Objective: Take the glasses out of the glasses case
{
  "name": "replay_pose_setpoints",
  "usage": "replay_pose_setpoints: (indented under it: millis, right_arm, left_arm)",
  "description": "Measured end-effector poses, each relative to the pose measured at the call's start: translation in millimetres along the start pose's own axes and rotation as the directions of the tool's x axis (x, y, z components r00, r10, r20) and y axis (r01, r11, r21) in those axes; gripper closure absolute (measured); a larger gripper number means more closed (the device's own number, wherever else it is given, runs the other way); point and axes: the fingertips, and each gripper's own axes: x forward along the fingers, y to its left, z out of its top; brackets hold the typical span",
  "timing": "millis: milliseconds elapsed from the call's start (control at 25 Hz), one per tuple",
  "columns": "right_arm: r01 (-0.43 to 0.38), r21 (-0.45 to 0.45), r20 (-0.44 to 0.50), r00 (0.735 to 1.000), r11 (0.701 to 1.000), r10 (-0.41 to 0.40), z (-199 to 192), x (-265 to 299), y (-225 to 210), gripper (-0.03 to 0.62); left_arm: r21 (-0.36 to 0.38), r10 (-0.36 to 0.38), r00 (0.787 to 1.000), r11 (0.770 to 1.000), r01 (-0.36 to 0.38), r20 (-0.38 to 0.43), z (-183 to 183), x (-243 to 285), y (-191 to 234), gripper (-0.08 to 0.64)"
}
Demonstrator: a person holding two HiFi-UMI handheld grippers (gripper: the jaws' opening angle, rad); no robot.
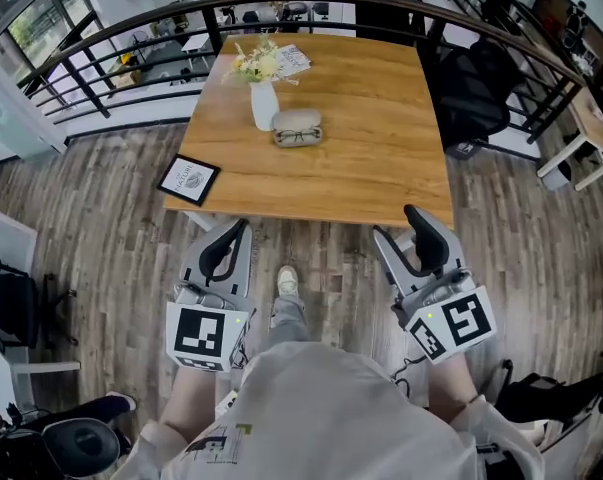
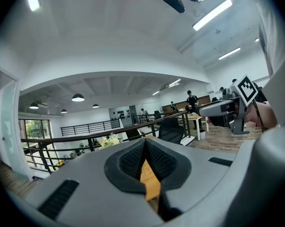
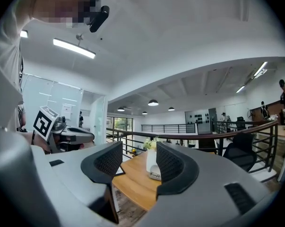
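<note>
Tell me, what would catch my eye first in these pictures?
The wooden table fills the middle, with a white vase of flowers and a pale glasses case beside it. Nearer, over the plank floor, the person holds two grey grippers with marker cubes: the left gripper with fingers together, the right gripper with fingers apart.

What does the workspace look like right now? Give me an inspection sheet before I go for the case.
Surface: wooden table, mostly bare.
Job's things: glasses case beside the vase; glasses lie at its near side.
Clutter: white vase with flowers; paper card behind it; framed card at the table's near left corner.
Grippers: left gripper shut, empty; right gripper open, empty; both short of the table.
Cables: nothing seen on the table.
Surroundings: black railing, plank floor, office chair.
</note>
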Motion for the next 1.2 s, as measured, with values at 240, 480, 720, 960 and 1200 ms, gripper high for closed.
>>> replay_pose_setpoints:
  millis: [240, 480, 720, 960, 1200]
  right_arm:
    - [0.011, 0.02, -0.042, 0.999, 1.0, -0.01, 0, 86, -23, 0.348]
    - [0.023, 0.03, -0.079, 0.997, 0.999, -0.021, 5, 168, -44, 0.35]
    - [0.019, 0.047, -0.08, 0.997, 0.999, -0.015, 8, 270, -65, 0.35]
    - [0.033, 0.033, -0.065, 0.997, 0.999, -0.03, 5, 319, -90, 0.35]
    - [0.021, 0.029, -0.098, 0.995, 0.999, -0.018, -1, 330, -114, 0.35]
  left_arm:
    - [0.009, -0.061, 0.998, 0.998, 0.061, -0.03, -9, 74, 53, 0.543]
    - [-0.018, -0.114, 0.992, 0.993, 0.113, -0.055, -17, 138, 104, 0.543]
    - [-0.03, -0.141, 0.987, 0.99, 0.139, -0.076, -35, 207, 168, 0.543]
    - [-0.015, -0.151, 0.985, 0.989, 0.15, -0.082, -45, 253, 200, 0.543]
    - [-0.032, -0.148, 0.985, 0.989, 0.146, -0.088, -45, 278, 201, 0.543]
